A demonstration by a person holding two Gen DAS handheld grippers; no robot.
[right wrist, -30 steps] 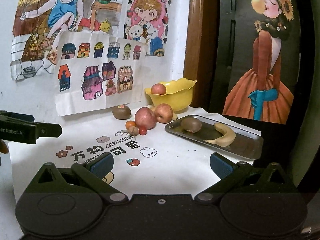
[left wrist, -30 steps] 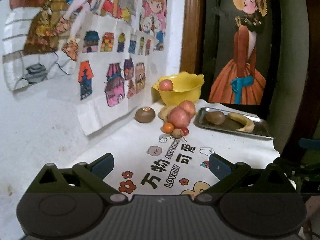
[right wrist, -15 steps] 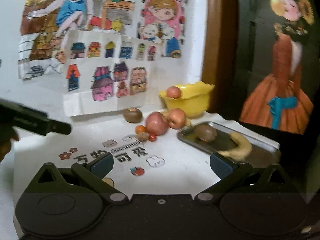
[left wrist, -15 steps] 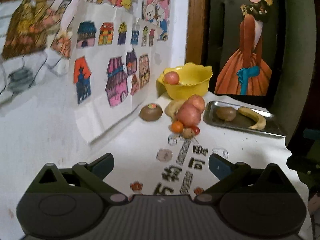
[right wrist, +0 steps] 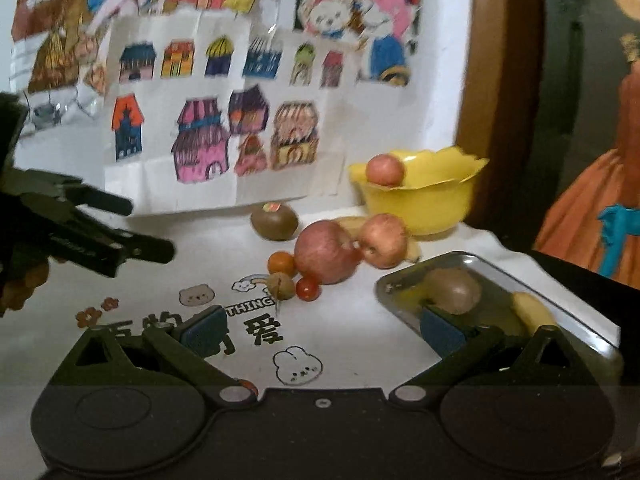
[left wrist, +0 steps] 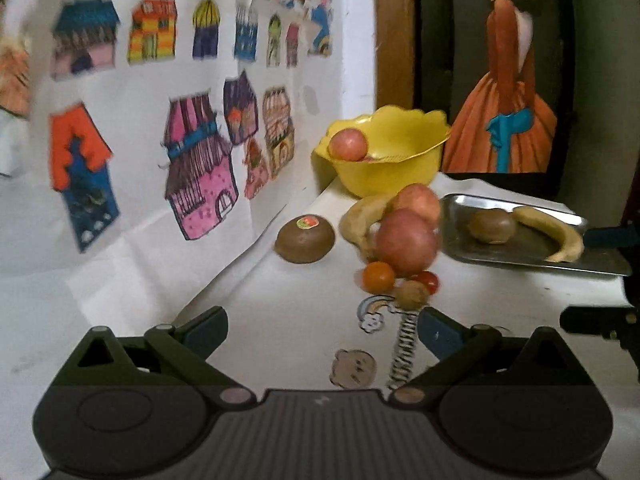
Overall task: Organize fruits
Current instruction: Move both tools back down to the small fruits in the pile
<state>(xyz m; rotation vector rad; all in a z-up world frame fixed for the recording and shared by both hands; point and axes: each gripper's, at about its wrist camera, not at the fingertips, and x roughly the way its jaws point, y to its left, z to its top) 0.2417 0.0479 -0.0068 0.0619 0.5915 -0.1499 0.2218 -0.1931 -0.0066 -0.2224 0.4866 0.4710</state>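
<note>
Blue-padded left tongs (left wrist: 322, 330) and right tongs (right wrist: 320, 330), both spread wide and holding nothing, above a white printed cloth (right wrist: 360, 320). Loose pile ahead: two apples (right wrist: 326, 256), banana, kiwi (right wrist: 275, 222), and small fruits, possibly tomatoes. Yellow bowl (right wrist: 424, 204) holds an apple; steel tray (left wrist: 520, 254) holds kiwi and banana.

Ahead of the gripper, a yellow bowl (right wrist: 420, 204) holds a pinkish-red apple (right wrist: 384, 169); a brown kiwi (right wrist: 274, 221) bears a red-green sticker.

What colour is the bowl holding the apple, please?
The bowl is yellow, clearest in the left wrist view.
</note>
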